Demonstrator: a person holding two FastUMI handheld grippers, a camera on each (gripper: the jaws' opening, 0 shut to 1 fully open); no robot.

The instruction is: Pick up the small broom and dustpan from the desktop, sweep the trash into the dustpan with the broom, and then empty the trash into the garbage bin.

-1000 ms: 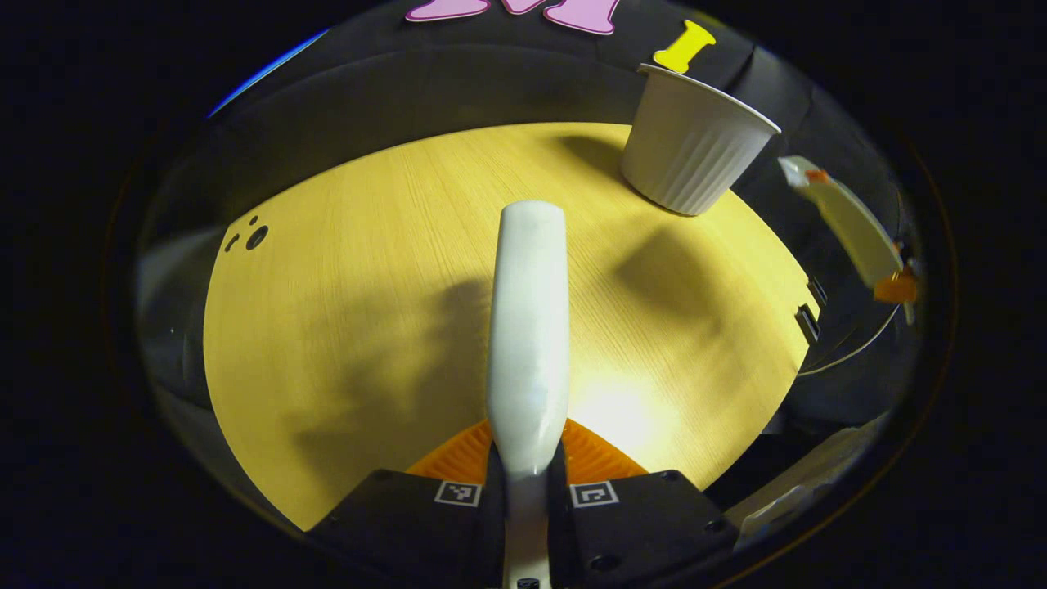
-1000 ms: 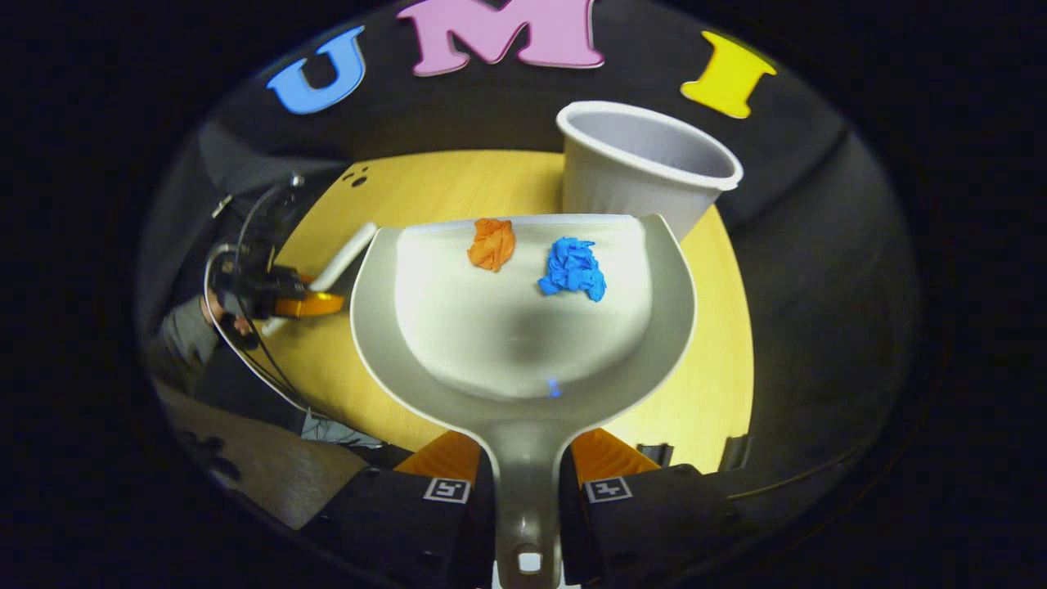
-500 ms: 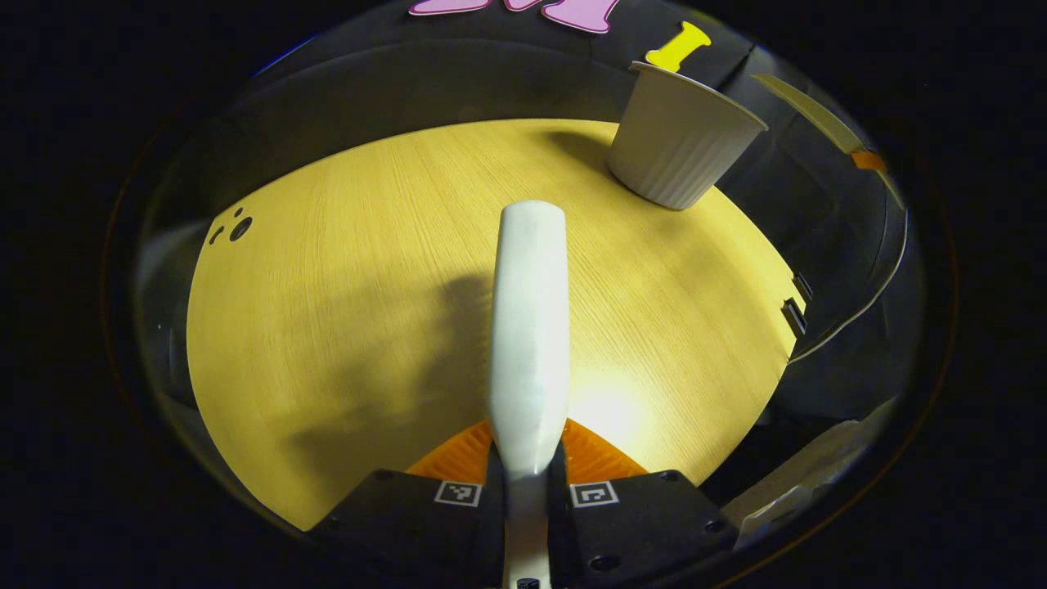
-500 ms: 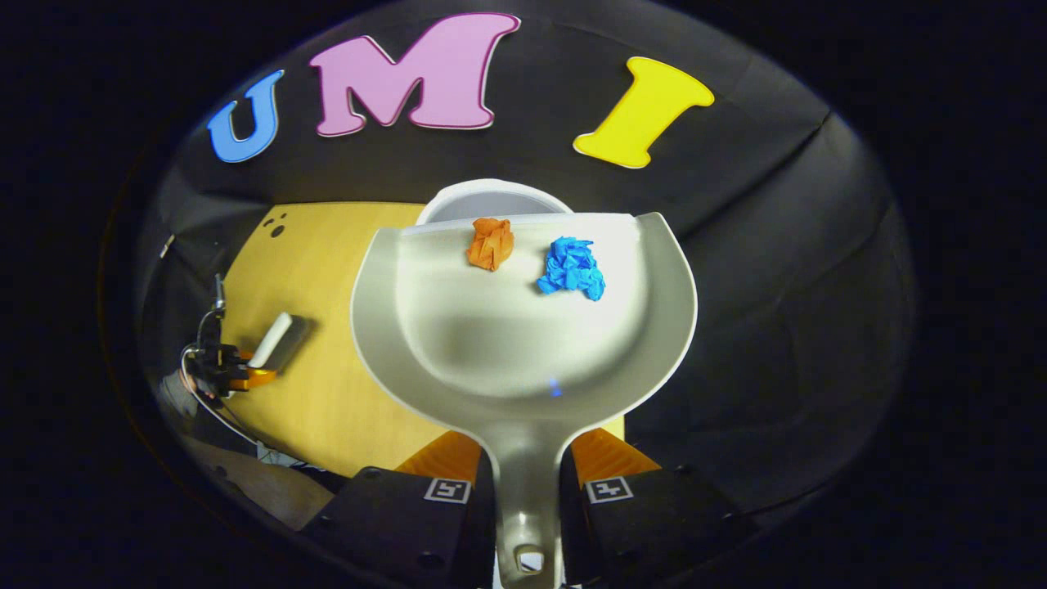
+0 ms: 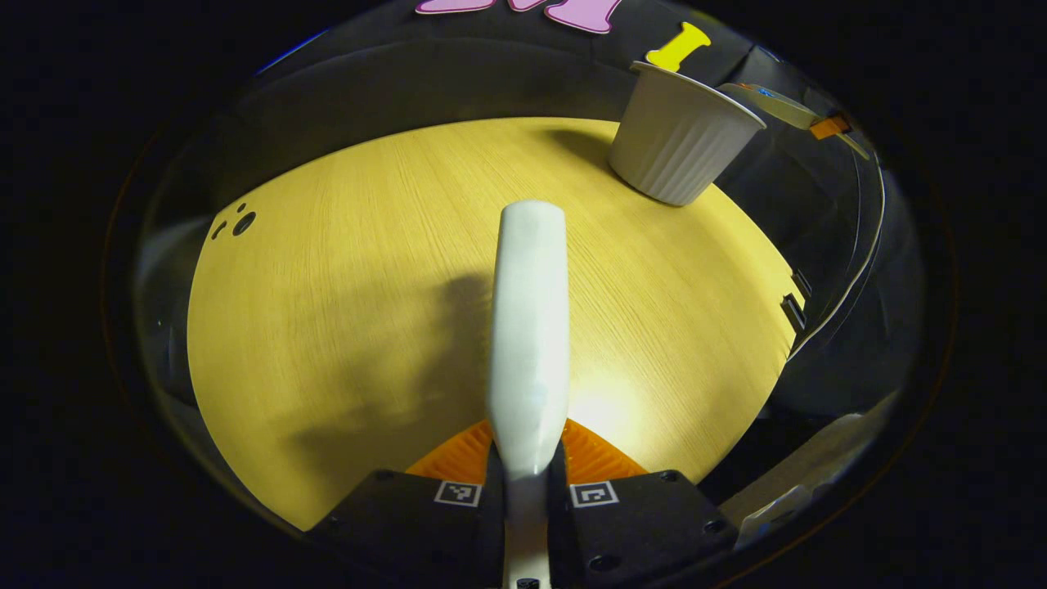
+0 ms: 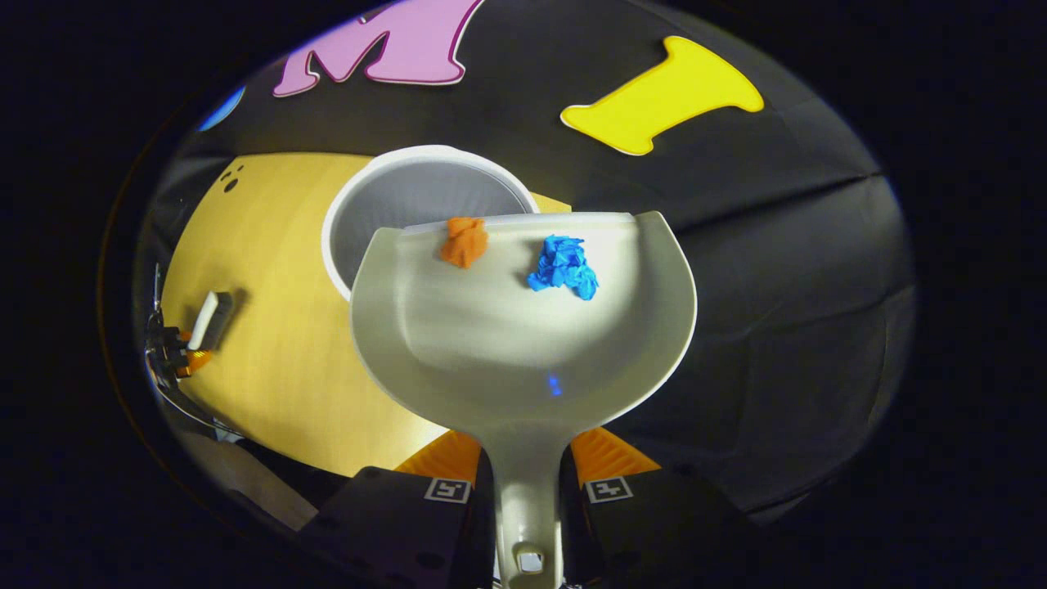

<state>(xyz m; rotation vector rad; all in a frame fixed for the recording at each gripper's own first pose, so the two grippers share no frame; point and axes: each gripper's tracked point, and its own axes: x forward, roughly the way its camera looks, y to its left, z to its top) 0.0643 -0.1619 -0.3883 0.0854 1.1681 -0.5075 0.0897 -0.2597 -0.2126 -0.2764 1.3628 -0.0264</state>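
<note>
Tabletop (image 6: 270, 360) below; right gripper (image 6: 527, 483) fingers clamp dustpan (image 6: 523, 327) handle; tip forward, scraps drop into bin (image 6: 409, 204) ahead.

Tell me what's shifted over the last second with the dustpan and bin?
The right gripper lifted the dustpan up and over the garbage bin, whose mouth now sits below its front lip. The orange scrap slid toward that lip. Unchanged: blue scrap in the pan, left gripper holding the broom.
</note>
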